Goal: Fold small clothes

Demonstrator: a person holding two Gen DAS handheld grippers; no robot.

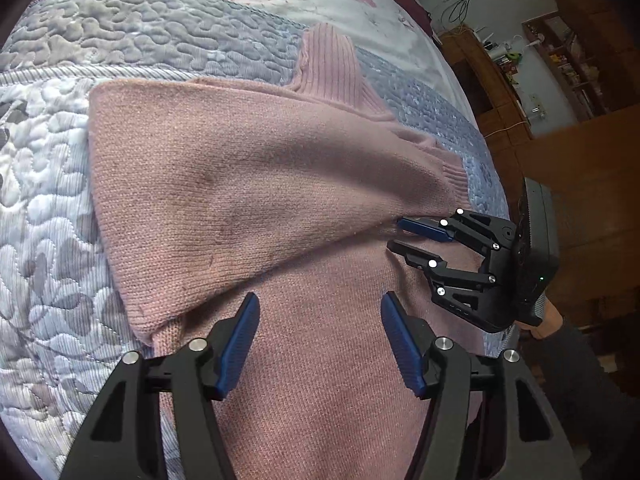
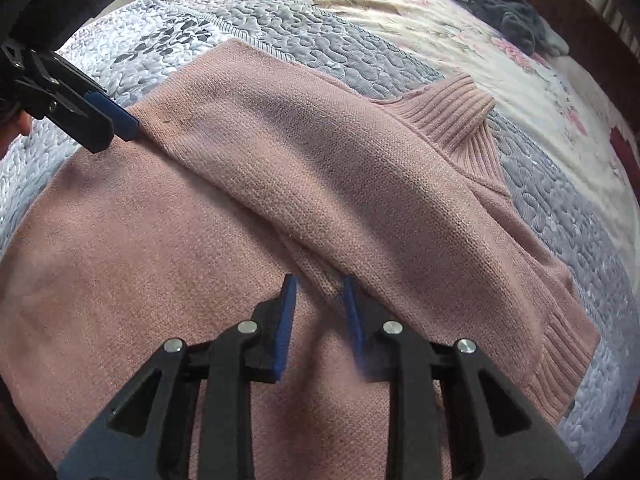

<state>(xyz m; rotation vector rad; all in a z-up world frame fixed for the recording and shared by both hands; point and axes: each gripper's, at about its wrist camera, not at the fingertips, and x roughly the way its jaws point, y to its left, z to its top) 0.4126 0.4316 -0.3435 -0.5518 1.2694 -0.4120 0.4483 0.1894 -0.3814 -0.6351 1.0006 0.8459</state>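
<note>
pink knit lies right under both grippers. the left gripper [image 1: 318, 340] hangs over the sweater [image 1: 320, 380] with its blue pads spread wide and nothing between them. off to its right, the right gripper [image 1: 400, 234] has its pads only a little apart at the edge of a folded-over flap; from its own camera some knit sits between them, but i cannot tell if it is pinched. just ahead of the right gripper, the folded sleeve [image 2: 360, 200] lies slanted across the body of the sweater, and the ribbed neck [image 2: 456, 108] pokes out past it. so one fold looks done (the sleeve is in), and i think the other side and the final folds are left. farther out is the quilted bedspread [image 2: 280, 28] and a dark cloth heap [image 2: 500, 4]. no boxes or baskets show.
</note>
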